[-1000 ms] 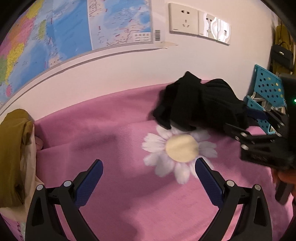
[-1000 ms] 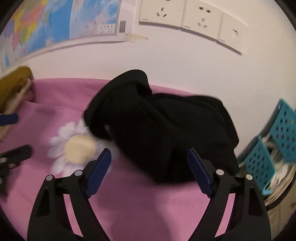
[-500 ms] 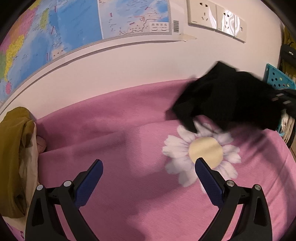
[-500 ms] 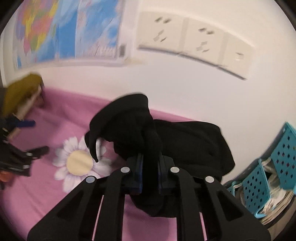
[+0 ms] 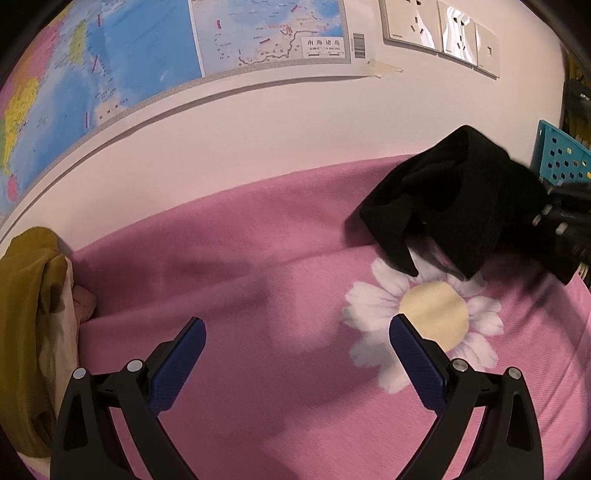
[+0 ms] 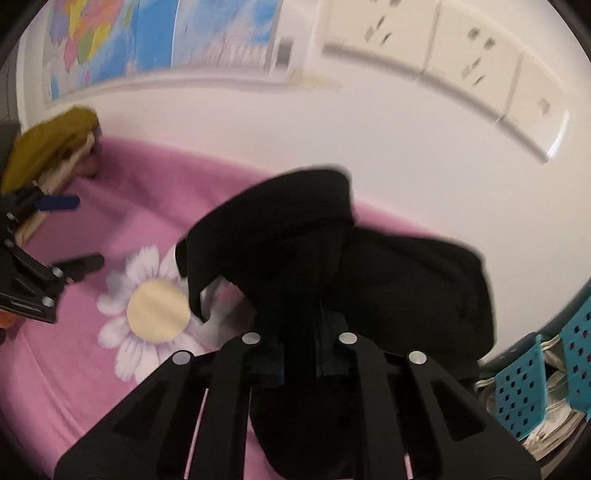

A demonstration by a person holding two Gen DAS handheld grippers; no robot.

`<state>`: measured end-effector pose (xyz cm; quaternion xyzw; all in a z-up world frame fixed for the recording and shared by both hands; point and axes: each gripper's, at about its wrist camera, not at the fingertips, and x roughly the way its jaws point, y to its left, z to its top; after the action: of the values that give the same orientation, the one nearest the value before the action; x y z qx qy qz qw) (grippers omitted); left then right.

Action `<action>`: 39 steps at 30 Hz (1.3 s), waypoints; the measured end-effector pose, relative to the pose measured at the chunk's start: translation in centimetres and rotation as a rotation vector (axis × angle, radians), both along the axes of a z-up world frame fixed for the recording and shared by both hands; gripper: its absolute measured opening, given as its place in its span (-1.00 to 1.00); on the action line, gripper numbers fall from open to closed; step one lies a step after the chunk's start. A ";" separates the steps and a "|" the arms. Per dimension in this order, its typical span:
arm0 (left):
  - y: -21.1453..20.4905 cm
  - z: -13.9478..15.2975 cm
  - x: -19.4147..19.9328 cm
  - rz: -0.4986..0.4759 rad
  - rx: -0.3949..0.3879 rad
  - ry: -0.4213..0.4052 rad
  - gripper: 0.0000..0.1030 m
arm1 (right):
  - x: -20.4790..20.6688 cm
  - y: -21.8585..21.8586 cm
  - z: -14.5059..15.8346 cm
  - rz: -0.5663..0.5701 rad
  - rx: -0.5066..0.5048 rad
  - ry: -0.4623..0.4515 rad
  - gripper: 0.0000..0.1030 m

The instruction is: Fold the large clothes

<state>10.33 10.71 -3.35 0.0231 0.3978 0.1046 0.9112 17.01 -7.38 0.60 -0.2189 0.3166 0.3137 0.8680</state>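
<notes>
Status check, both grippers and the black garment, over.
Right gripper just closed, jaws shut on black garment, lifted. Left gripper open over pink blanket, holding nothing. Nothing in the way.

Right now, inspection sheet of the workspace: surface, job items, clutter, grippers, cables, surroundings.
Surface: pink blanket with a white daisy print, a few creases.
Job's things: black garment, bunched, partly lifted over the daisy's edge, unfolded.
Clutter: mustard cloth piled on beige fabric at the left edge; teal perforated baskets holding papers at the right.
Grippers: right gripper has just closed and is clamped on a fold of the black garment; left gripper open, nothing between its fingers, above bare blanket.
Cables: nothing seen.
Surroundings: white wall, map poster with a taped corner, wall sockets.
</notes>
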 end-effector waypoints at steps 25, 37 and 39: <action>-14.7 1.5 12.6 -0.571 -0.055 -0.099 -0.83 | -1.2 -17.0 16.2 -0.329 0.231 -0.292 -0.90; -15.6 22.5 9.1 -0.497 -0.127 -0.526 -0.92 | -9.8 -22.6 34.0 -0.398 0.250 -0.668 -0.91; -13.5 26.9 6.0 -0.476 -0.170 -0.631 -0.92 | -13.3 -23.0 37.1 -0.371 0.249 -0.747 -0.91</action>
<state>16.32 -2.79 23.57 0.0058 0.0894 -0.1407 0.9860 3.75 -30.35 37.73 -0.1505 -0.0256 0.0873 0.9844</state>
